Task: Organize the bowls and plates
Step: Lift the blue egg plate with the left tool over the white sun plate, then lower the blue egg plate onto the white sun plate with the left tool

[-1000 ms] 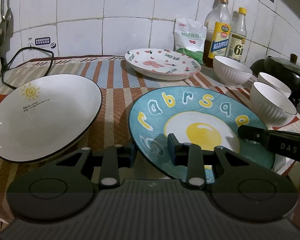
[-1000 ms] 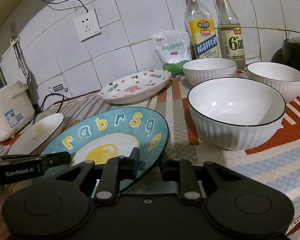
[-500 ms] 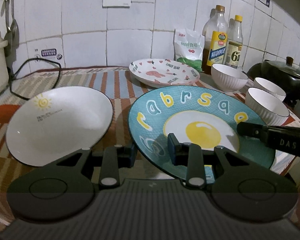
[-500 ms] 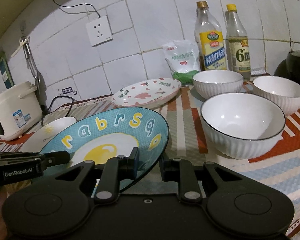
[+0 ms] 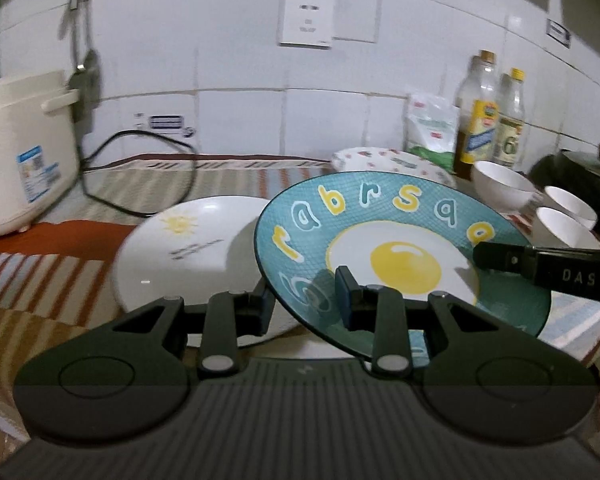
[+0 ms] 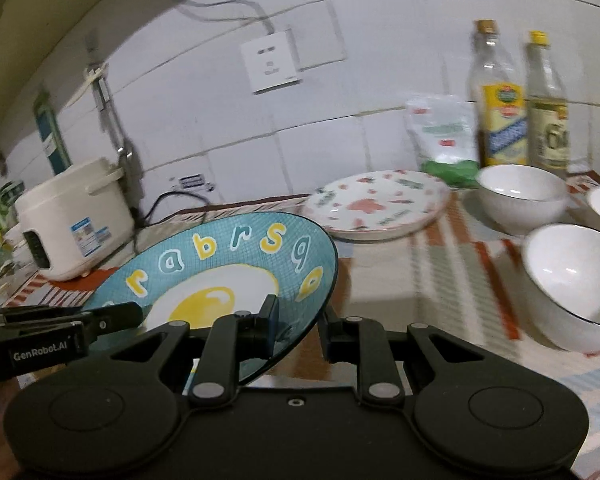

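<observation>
Striped cloth (image 5: pixel 228 178) below; both tongs (image 5: pixel 304 300) (image 6: pixel 298 326) clamp blue plate (image 5: pixel 396 232).

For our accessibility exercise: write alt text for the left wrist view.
Both grippers, left gripper and right gripper, clamp a teal fried-egg plate lifted above a striped cloth. A white sun plate lies beneath, a rice cooker left, white bowls right.
</observation>
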Demonstrator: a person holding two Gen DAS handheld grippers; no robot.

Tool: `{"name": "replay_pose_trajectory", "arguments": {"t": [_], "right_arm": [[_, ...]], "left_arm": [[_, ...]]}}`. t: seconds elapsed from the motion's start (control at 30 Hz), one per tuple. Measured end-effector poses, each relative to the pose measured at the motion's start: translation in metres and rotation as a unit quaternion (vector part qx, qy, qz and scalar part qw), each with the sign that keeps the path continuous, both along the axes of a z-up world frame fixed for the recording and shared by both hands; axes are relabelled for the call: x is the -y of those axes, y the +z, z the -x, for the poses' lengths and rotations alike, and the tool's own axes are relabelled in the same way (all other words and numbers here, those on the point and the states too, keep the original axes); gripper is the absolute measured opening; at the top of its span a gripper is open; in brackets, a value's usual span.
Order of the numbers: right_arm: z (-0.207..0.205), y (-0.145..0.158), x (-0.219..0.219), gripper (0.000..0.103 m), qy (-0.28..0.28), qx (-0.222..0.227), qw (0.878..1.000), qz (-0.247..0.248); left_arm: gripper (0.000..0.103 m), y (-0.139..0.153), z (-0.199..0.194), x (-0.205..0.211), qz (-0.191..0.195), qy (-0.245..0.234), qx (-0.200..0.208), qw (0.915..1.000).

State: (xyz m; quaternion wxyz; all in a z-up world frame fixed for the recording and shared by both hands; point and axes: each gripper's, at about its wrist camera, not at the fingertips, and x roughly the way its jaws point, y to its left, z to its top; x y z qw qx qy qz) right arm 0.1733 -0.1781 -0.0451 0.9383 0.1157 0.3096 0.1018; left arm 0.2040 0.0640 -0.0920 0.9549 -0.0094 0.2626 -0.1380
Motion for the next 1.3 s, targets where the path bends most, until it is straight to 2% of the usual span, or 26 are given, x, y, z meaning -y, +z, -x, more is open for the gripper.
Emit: {"name": "replay_pose_trajectory", "arguments": {"t": [0.43, 1.03, 1.3], "right_arm": [[-0.037, -0.012, -0.061, 0.025, 0.040, -0.012, 0.999, -0.006], [-0.076, -0.040, -0.071, 0.025, 0.059, -0.036, 0.998, -0.010], [-0.089, -0.041, -0.079, 0.025, 0.076, -0.040, 0.996, 0.012]], "left_arm": [[0.030, -0.009, -0.018, -0.060, 0.006, 0.048, -0.009, 0.9988], [0.030, -0.028, -0.052, -0.068, -0.002, 0.065, -0.037, 0.9972], [0.030, -0.032, -0.060, -0.074, 0.009, 0.071, -0.052, 0.9961]]}}
